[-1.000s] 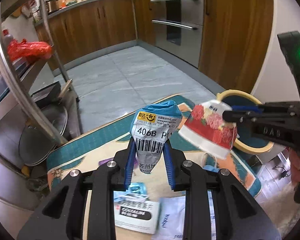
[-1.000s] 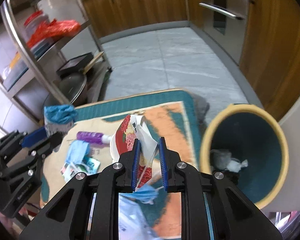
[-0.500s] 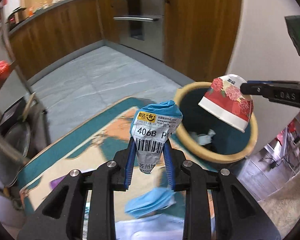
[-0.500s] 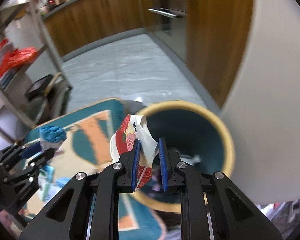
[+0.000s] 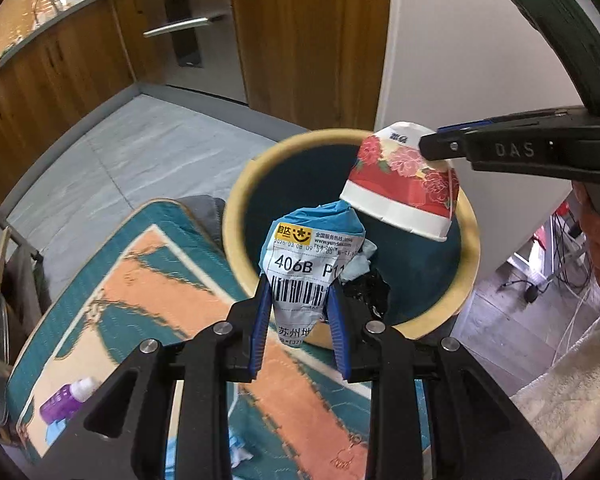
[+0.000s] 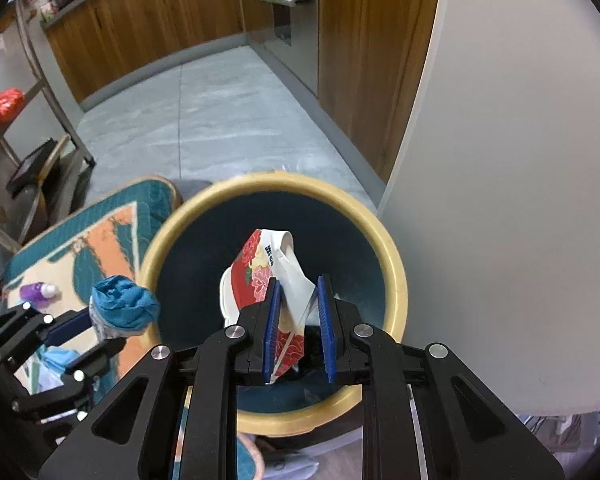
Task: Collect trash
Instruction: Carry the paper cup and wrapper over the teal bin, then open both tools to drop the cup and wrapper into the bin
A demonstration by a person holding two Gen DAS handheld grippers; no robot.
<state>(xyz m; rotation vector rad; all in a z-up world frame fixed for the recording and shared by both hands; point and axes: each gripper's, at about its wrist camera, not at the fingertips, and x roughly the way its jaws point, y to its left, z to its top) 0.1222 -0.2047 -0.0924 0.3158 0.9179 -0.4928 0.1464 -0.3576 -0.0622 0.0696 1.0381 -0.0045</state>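
Over the yellow-rimmed bin (image 6: pixel 396 280) (some trash already inside), the left gripper (image 5: pixel 298 312) pinches a crumpled blue parcel bag (image 5: pixel 312 264) and the right gripper (image 6: pixel 298 320) a crushed floral paper cup (image 6: pixel 268 276), while a purple bottle (image 5: pixel 66 398) remains on the mat (image 5: pixel 148 280) to the left.

Hidden bits over the bin

My cup (image 6: pixel 260 280) and parcel (image 5: pixel 308 264) covered most of the bin's (image 6: pixel 384 248) contents; the parcel's label (image 5: pixel 300 280) ran behind my pads.

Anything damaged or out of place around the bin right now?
The red floral paper cup in the right claw is crushed flat at its rim. A purple bottle lies tipped on the mat, uncollected. The crumpled parcel bag in the left claw looks as expected.
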